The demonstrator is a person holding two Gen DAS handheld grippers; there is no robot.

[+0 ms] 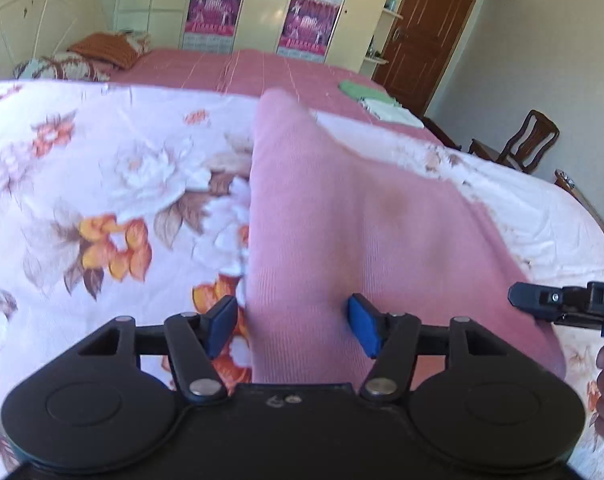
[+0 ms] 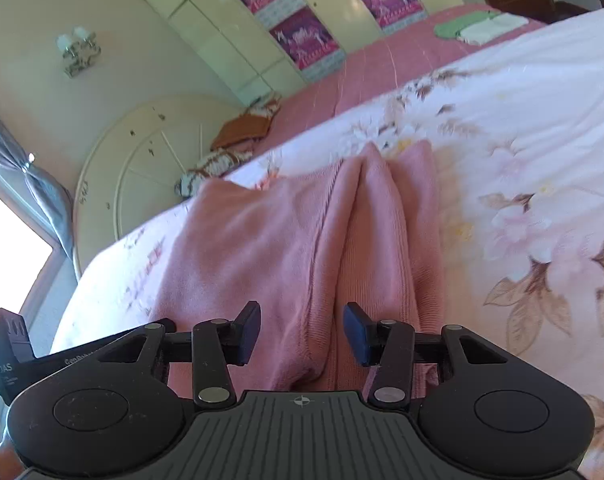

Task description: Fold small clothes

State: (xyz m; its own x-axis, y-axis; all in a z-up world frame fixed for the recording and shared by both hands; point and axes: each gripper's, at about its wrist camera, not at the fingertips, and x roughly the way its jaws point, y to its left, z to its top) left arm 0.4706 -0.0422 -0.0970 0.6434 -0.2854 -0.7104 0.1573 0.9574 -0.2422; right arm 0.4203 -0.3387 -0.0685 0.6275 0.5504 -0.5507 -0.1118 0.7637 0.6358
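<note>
With the pink knit garment (image 1: 342, 220) laid on the floral sheet (image 1: 102, 184), both near corners should be pinched evenly since the left gripper (image 1: 296, 326) and right gripper (image 2: 302, 332) are spread wide, nothing held.

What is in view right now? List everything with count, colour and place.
pink knitted garment: one, pink, spread on the floral sheet, near end between both grippers' fingers
white floral bedsheet: one, white with orange flowers, under the garment
pink checked bedspread: one, pink, beyond the sheet
folded green and white clothes: small pile, far edge of the bed
orange cushion: one, by the cream headboard
cream wardrobe: one, pink posters, back wall
brown wooden door: one, far right
wooden chair: one, beside the bed
left hand-held gripper: open
right hand-held gripper: open
</note>
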